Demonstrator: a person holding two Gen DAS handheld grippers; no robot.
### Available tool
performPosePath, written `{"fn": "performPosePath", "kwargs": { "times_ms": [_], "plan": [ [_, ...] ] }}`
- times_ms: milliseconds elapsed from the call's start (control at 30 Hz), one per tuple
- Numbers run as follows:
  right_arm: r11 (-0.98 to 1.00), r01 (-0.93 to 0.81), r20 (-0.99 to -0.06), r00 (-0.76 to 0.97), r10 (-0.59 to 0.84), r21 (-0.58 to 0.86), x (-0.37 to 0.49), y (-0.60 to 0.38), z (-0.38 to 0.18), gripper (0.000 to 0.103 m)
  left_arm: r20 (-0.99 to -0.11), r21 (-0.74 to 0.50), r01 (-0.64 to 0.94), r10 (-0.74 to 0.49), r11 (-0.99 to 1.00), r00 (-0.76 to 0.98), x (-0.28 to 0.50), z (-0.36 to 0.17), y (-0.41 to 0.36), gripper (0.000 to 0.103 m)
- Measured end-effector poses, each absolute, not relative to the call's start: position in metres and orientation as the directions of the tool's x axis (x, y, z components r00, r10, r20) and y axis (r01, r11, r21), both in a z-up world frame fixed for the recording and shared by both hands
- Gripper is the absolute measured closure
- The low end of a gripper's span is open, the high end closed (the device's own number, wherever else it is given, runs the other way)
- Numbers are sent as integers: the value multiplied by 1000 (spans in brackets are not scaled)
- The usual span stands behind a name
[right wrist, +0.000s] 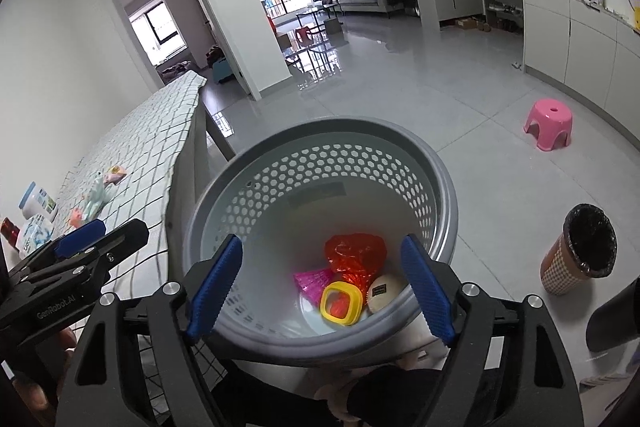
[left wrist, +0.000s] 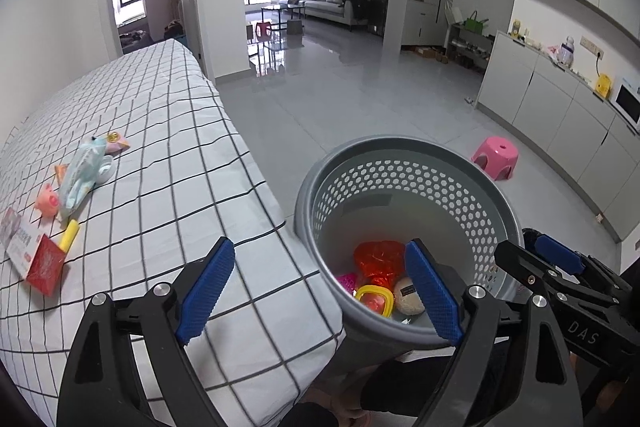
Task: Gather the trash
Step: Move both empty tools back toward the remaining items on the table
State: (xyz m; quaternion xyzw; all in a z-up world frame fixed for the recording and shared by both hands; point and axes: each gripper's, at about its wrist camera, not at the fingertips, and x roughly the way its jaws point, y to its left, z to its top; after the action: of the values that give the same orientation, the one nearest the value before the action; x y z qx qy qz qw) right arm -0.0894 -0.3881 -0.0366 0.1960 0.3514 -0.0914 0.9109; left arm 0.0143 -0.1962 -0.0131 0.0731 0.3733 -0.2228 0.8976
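Observation:
A grey perforated trash basket stands on the floor beside the table. In it lie a red crumpled wrapper, a yellow-rimmed lid, a pink piece and a beige round item. My left gripper is open and empty, over the table's edge and the basket's near rim. My right gripper is open and empty above the basket. On the checked tablecloth lie a light blue packet, a pink pig toy, a yellow stick and a red packet.
A pink stool stands on the tiled floor to the right. A brown checked bin with a black liner stands at the right. White cabinets line the right wall. Bottles stand on the table's near left.

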Motion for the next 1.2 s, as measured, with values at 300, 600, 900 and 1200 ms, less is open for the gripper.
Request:
{"fn": "performPosePath", "kwargs": {
  "times_ms": [300,600,900,1200],
  "plan": [
    [930,245,-662,750,-2,274,-90,-353,-27,25,-674,-50,401,-328,915,662,3,-7,-155,17],
    [952,158,-650,758,54,263,-81,-313,-20,25,-661,-48,309,-262,950,703,-3,-2,-112,17],
    [960,61,-633,763,131,273,-70,-286,-19,25,-649,-49,181,-169,982,741,-4,4,-68,16],
    [958,-21,-635,745,205,284,-51,-262,-26,25,-647,-43,43,-61,998,760,6,3,-25,15]
  ]
}}
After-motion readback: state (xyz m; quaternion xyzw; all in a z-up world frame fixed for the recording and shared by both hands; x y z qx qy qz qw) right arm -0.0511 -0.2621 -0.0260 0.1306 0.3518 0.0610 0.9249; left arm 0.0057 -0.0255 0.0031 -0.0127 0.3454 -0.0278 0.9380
